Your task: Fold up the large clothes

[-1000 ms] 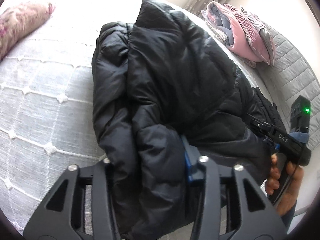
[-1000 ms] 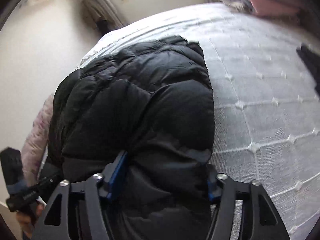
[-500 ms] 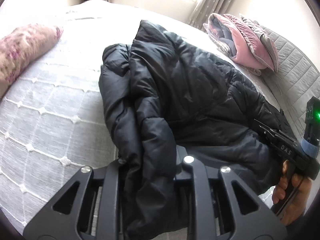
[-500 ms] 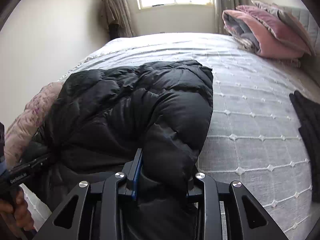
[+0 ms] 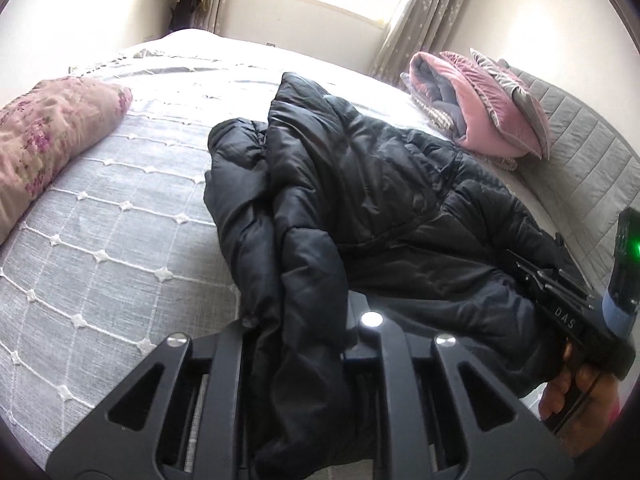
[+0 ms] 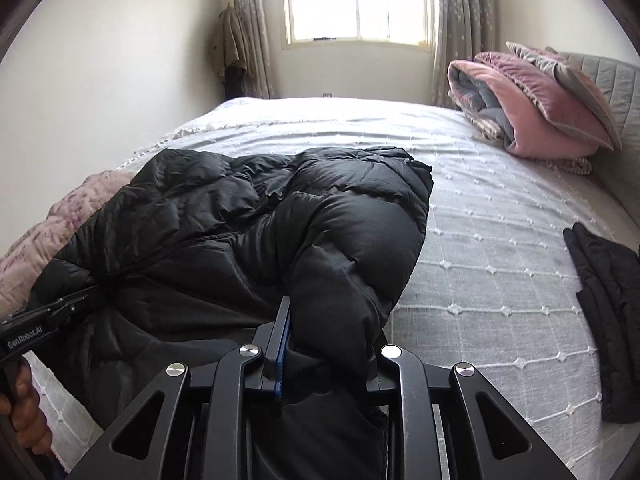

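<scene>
A black puffer jacket (image 5: 360, 200) lies partly folded on a bed under a white tufted bedspread (image 5: 104, 240), its near edge bunched up in two handheld grippers. At far left in the left wrist view, a floral pink pillow (image 5: 52, 140) rests on the bedspread, well apart from the jacket. The left gripper (image 5: 298, 332) pinches a thick fold of the jacket's left edge, its jaws closing further on the padding between them. To the right, the right gripper (image 6: 326, 344) clamps the jacket's other near corner (the blue pad of its left finger presses into the fabric), its jaws likewise closing on the cloth. In the left wrist view the person's right hand (image 5: 580, 392) shows at the lower right, wrapped around that gripper's handle; in the right wrist view the person's left hand (image 6: 24, 404) shows at the lower left. Farther right, a folded pink and grey quilt (image 6: 532, 108) is stacked against the grey padded headboard (image 6: 608, 76). Another dark folded garment (image 6: 608, 320) lies at the bed's right edge. A bright window (image 6: 356, 0) with curtains stands behind the bed.
</scene>
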